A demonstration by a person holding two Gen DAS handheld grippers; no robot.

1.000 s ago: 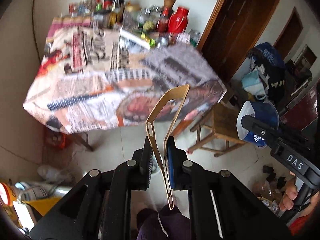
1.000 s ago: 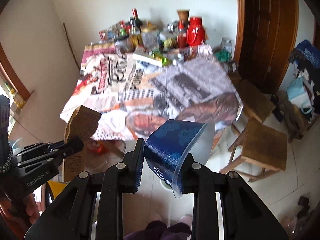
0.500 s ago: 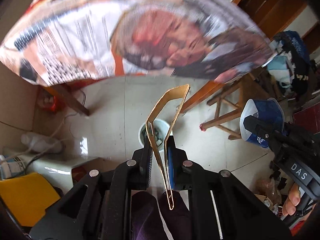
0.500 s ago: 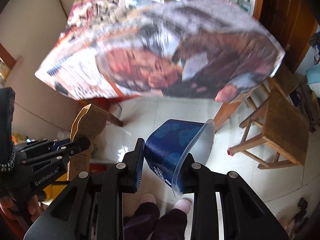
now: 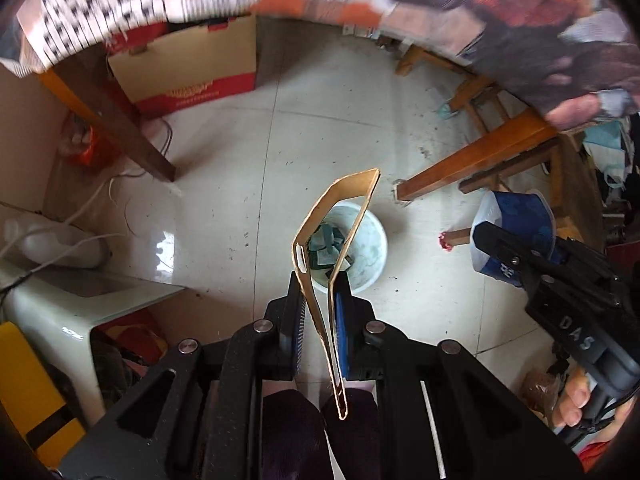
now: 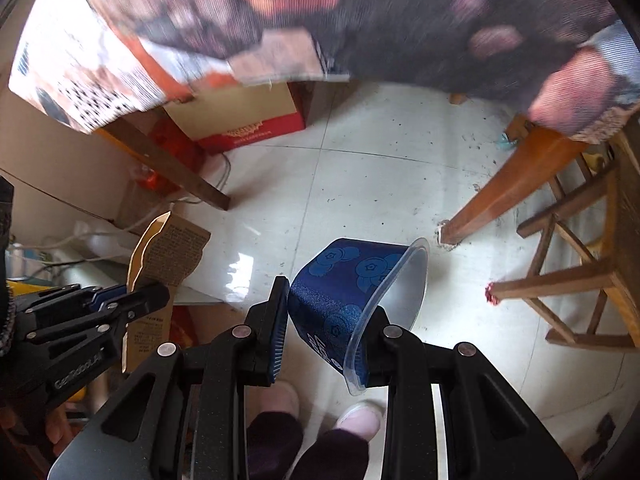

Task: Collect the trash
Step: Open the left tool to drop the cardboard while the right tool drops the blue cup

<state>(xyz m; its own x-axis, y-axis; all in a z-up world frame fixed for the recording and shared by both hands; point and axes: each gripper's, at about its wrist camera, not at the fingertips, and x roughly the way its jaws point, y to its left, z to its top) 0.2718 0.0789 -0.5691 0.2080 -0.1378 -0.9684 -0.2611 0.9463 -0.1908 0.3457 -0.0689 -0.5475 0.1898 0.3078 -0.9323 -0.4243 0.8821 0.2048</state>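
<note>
My left gripper (image 5: 321,280) is shut on a flattened brown cardboard box (image 5: 336,216), which sticks out forward between the pads. Straight below it on the floor stands a small white trash bin (image 5: 370,240) with paper scraps inside. My right gripper (image 6: 326,308) is shut on a squashed blue plastic cup (image 6: 352,280) with a clear rim. The cup (image 5: 516,220) and right gripper also show at the right of the left wrist view. At the left of the right wrist view, the cardboard box (image 6: 168,256) sits in the left gripper. Both grippers point steeply down at the floor.
A table with a printed cloth (image 5: 520,20) overhangs the top; its wooden legs (image 5: 472,160) (image 5: 120,132) reach the tiled floor. A red and tan carton (image 5: 188,68) sits under the table. A wooden stool (image 6: 580,264) stands right. The person's feet (image 6: 360,416) are below.
Both grippers have dropped from above table height to below the tabletop and tipped down. The table has slid up out of view and the floor with the trash bin has appeared. Both grips are unchanged.
</note>
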